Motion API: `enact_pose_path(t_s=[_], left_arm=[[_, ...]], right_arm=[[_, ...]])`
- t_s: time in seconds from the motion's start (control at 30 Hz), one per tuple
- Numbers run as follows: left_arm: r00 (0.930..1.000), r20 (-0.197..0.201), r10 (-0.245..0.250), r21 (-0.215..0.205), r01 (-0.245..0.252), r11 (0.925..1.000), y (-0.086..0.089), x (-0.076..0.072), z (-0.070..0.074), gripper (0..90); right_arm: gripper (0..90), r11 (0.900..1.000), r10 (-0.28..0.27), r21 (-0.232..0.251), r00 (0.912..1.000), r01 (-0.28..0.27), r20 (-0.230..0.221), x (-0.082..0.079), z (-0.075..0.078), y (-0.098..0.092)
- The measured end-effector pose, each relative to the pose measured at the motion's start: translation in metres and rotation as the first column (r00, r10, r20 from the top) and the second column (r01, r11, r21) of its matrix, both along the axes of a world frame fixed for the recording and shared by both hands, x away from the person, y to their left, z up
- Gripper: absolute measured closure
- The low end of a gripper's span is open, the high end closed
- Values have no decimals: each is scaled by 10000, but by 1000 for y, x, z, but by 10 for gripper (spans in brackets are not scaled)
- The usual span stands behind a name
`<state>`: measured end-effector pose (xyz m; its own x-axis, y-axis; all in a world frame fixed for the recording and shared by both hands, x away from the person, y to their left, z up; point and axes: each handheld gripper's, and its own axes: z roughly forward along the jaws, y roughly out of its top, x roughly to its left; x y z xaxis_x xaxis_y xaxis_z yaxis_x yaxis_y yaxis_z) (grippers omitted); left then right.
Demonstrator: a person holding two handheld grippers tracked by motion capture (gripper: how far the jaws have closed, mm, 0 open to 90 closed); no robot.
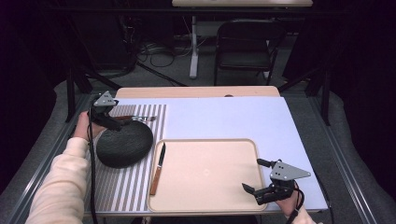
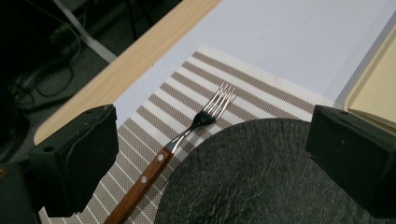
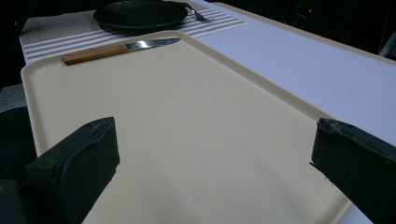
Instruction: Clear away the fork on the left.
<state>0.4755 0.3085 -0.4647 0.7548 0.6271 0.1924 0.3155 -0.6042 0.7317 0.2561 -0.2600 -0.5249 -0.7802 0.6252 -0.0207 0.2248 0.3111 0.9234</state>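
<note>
A dark round plate (image 1: 123,143) lies on a striped placemat (image 1: 121,186) at the table's left. Behind the plate rests a wooden-handled fork (image 1: 135,118), tines pointing right. My left gripper (image 1: 116,122) hovers open over the plate's far edge; in the left gripper view its jaws stand wide apart with the fork (image 2: 187,135) and plate (image 2: 261,177) between and beyond them. A wooden-handled knife (image 1: 158,170) lies along the left rim of a beige tray (image 1: 205,186). My right gripper (image 1: 252,175) is open at the tray's near right corner, nothing between its jaws.
A white mat (image 1: 233,116) covers the tabletop right of the placemat. The tray (image 3: 187,116) holds the knife (image 3: 112,49) at its far rim. A dark chair (image 1: 247,46) and a table leg (image 1: 194,46) stand beyond the table.
</note>
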Motion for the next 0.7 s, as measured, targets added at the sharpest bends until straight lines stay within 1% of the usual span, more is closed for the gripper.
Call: enact_pose_path(t_s=[0.03,0.07,0.1,0.13,0.2,0.23,0.3,0.37,0.47,0.53,0.57,0.63,0.7], left_arm=[[10000,17,31,-11,-31,10000,1,3,-1,25],[9999,-54,94,28,-93,10000,2,5,-1,31],[9998,-153,86,-50,-86,9999,3,7,-1,40],[9998,-136,122,-61,-123,9999,4,10,-1,42],[9999,-17,165,145,-165,9998,5,14,-3,69],[9997,-224,114,173,-110,9998,5,17,-4,87],[9996,-230,157,308,-150,9994,5,21,-7,102],[9993,-351,130,447,-115,9989,5,26,-9,138],[9991,-398,157,634,-132,9979,3,33,-10,157],[9994,-333,112,1093,-75,9940,0,35,-12,186],[9992,-385,66,1225,-18,9925,-1,36,-13,199],[9990,-442,103,1698,-26,9855,-3,39,-17,240],[9991,-388,189,1777,-117,9840,-2,41,-19,280]], right_arm=[[2,10000,16,-30,10000,-16,62,0,0,0],[2,10000,14,-26,10000,-14,59,0,0,0],[2,10000,12,-40,10000,-12,75,1,0,0],[2,10000,24,-31,10000,-24,36,1,0,0],[2,10000,27,-32,10000,-27,38,1,0,0],[2,10000,28,-32,10000,-28,39,1,0,0],[2,10000,31,-31,10000,-31,42,1,0,0],[2,10000,33,-29,10000,-33,42,1,0,0],[2,10000,31,-27,10000,-31,35,1,0,0],[2,10000,36,-31,10000,-36,43,1,0,0],[2,10000,29,-14,10000,-29,23,1,0,0],[1,10000,32,-25,10000,-32,44,1,0,0],[2,10000,47,-27,10000,-47,30,1,0,0]])
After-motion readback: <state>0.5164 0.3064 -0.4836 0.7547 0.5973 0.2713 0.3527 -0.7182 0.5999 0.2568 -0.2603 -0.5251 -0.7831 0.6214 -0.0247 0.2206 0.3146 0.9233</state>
